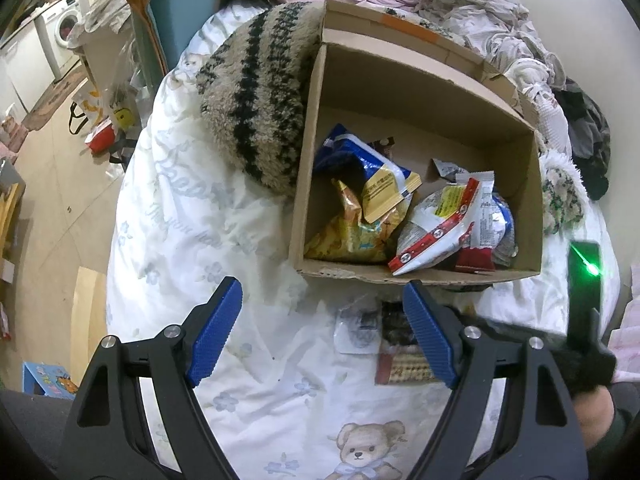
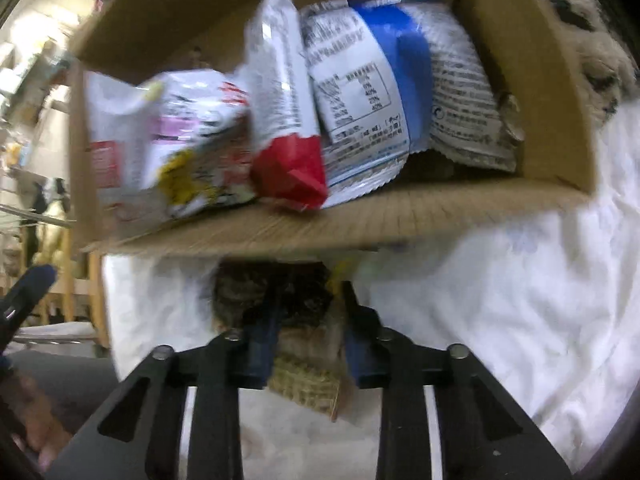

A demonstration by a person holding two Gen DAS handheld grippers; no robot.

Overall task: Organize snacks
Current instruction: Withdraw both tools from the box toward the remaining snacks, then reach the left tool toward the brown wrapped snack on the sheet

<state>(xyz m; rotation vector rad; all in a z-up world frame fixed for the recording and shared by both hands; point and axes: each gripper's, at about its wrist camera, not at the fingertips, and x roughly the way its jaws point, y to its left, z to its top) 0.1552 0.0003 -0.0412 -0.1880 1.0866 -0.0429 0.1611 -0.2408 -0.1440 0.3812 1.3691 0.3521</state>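
Right gripper [image 2: 306, 330]: jaws clamped on a brown wafer snack packet [image 2: 304, 384], lying on the white bear-print bed quilt [image 2: 500, 320] just before the near wall of the open cardboard box [image 1: 420, 276]. Left gripper [image 1: 320, 336]: jaws wide apart, empty, above quilt. Box on bed, holding assorted snack bags [image 1: 384, 196]. Striped fuzzy cushion [image 1: 256, 92] against box's left wall. Cluttered room; washing machine [image 1: 64, 28] far left.

The cardboard box [image 1: 416, 92] is plain brown. Inside it lie a blue and yellow packet [image 1: 374, 172], a golden-yellow bag [image 1: 352, 236] and a white packet with a red stripe [image 1: 444, 228]. The pillow [image 1: 256, 96] beside it is beige with dark zigzag bands. The bed cover [image 1: 208, 216] is white, printed with pale blue flowers and a teddy bear. The left tool [image 1: 324, 316] has blue ribbed pads on black arms. The wafer packet [image 2: 304, 384] shows a tan waffle grid.
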